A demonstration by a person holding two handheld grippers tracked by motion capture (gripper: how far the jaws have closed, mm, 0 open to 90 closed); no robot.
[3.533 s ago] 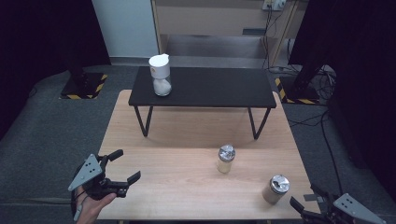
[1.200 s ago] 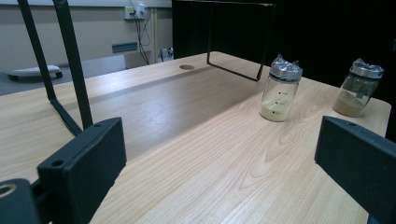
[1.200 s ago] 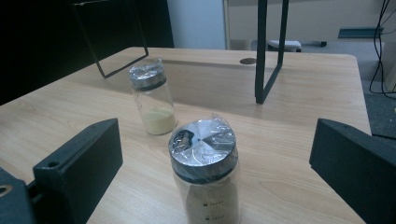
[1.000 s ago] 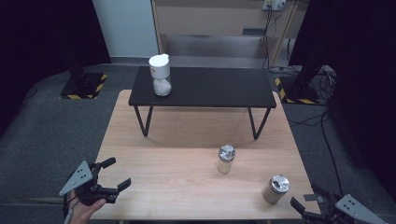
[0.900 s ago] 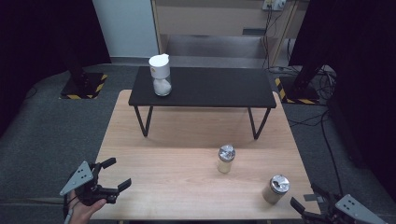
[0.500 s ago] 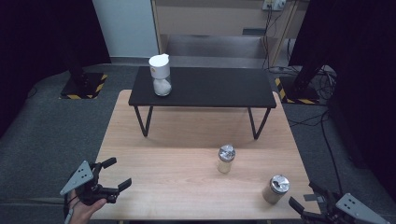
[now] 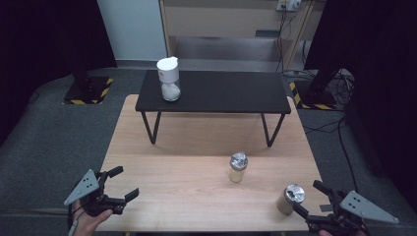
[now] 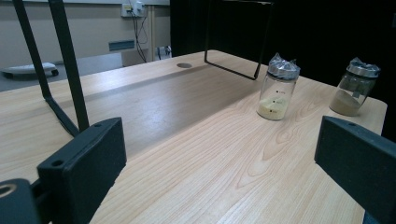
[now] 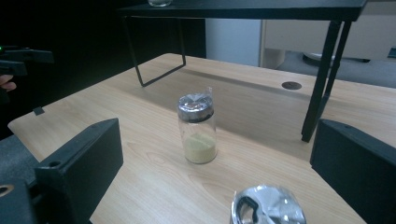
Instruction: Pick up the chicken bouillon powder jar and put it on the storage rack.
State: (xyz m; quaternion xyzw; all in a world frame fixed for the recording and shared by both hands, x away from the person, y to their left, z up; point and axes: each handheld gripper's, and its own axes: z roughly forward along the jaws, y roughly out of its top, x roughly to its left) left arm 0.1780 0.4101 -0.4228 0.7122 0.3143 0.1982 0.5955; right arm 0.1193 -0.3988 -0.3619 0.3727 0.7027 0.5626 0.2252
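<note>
I am holding my left gripper (image 7: pixel 119 188) low over the near left corner of the wooden table (image 7: pixel 196 147), its black jaws standing wide apart and gripping nothing, and from its own view I am looking across bare, pale wood grain toward the two jars. In the high view a white-capped container (image 7: pixel 168 78) is standing on the left end of the black shelf (image 7: pixel 216 91), a flat matte top on thin bent-wire legs, and it is sitting well apart from everything else. Moving right, the small glass jar (image 7: pixel 238 167) is standing upright near the middle of the table, clear and round with a shiny crinkled foil-like top and a shallow layer of yellowish powder at the bottom. Further right, the second jar (image 7: pixel 289 198) is standing near the front right edge (its metal lid is glinting, and tan powder is showing through the glass). My right gripper (image 7: pixel 310 200) is hovering just beside that second jar, jaws spread wide and empty, with the jar's lid sitting low between them in its own view. As I am judging it, nothing is picked up yet: both jars are resting on the table, so the closing, lifting and placing are all remaining to be done.
</note>
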